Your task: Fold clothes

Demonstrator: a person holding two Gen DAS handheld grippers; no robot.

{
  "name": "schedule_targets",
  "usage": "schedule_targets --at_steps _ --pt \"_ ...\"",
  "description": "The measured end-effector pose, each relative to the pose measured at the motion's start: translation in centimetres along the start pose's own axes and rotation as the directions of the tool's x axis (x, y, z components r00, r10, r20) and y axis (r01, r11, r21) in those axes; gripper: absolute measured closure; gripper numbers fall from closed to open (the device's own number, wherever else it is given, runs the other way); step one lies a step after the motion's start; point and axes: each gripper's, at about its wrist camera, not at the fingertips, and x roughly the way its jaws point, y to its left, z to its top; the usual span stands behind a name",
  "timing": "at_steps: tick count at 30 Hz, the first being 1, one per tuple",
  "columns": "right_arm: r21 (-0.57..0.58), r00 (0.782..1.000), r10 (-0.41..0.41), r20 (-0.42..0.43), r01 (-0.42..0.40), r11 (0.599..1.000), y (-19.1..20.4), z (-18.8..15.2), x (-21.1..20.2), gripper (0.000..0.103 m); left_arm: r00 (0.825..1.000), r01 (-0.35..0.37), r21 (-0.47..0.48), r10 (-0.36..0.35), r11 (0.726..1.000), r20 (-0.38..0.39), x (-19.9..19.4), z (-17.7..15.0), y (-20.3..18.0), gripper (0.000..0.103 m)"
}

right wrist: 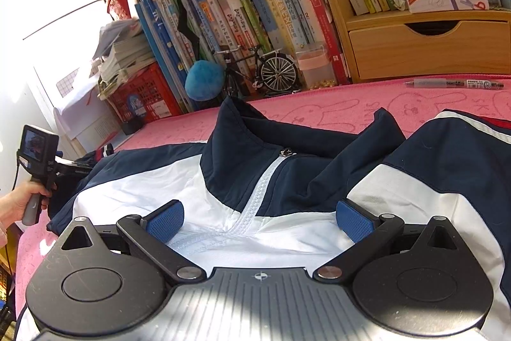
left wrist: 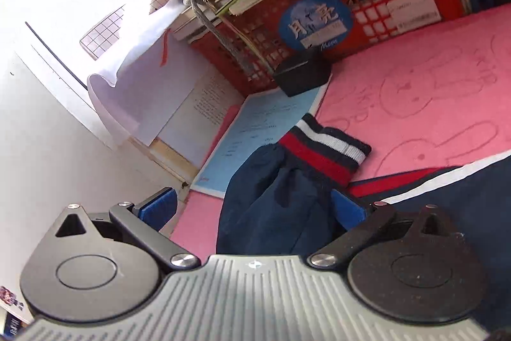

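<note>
Jacket (right wrist: 255, 181): we judge it light, soft, slippery | grip: striped cuff (left wrist: 325, 149), beside jacket's left edge | left gripper (left wrist: 252, 210), right gripper (right wrist: 260, 219): fingers wide apart, holding nothing.

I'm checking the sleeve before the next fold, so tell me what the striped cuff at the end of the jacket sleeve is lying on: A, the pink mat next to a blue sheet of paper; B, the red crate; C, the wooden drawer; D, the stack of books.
A: the left wrist view shows the striped cuff flat on the pink mat, beside the blue sheet of paper.
</note>
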Motion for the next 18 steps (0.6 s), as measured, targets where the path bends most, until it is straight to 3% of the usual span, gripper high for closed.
schedule_targets --at_steps 2,4,5,6,8,11,13,15,18 --pt "0.003 1.000 0.003 0.000 -0.003 1.000 0.0 0.0 0.0 0.000 1.000 -0.029 -0.012 0.029 1.000 0.008 0.1 -0.6 0.3 0.002" --pt "0.002 1.000 0.001 0.000 -0.001 1.000 0.0 0.0 0.0 0.000 0.999 -0.029 -0.057 0.030 0.998 0.012 0.2 -1.0 1.8 0.029" --pt "0.003 1.000 0.002 0.000 -0.002 1.000 0.0 0.0 0.0 0.000 0.999 -0.042 -0.111 0.042 0.993 0.001 0.3 -1.1 3.1 0.054" --pt "0.003 1.000 0.002 0.000 -0.002 1.000 0.0 0.0 0.0 0.000 0.998 -0.055 -0.166 0.054 0.985 -0.010 0.3 -1.2 4.5 0.060" --pt "0.004 1.000 0.003 0.001 -0.003 1.000 0.0 0.0 0.0 0.000 0.997 -0.080 -0.332 0.072 0.940 -0.036 0.6 -1.7 8.3 0.061" --pt "0.004 1.000 0.004 0.000 -0.004 1.000 0.0 0.0 0.0 0.000 0.993 -0.078 -0.471 0.025 0.879 -0.117 1.8 -3.3 12.9 0.061" --pt "0.005 1.000 0.005 0.000 -0.005 1.000 -0.1 0.0 0.0 0.000 0.987 -0.113 -0.414 0.054 0.903 -0.152 2.0 -4.5 13.4 0.061" --pt "0.006 1.000 0.006 0.001 -0.006 1.000 -0.1 0.0 0.0 0.000 0.989 -0.113 -0.366 0.068 0.924 -0.133 1.3 -5.4 13.0 0.061" --pt "0.009 1.000 0.008 0.001 -0.008 1.000 -0.1 0.0 -0.1 0.000 0.999 0.035 -0.409 -0.049 0.912 -0.023 -1.2 -5.5 12.3 0.055"
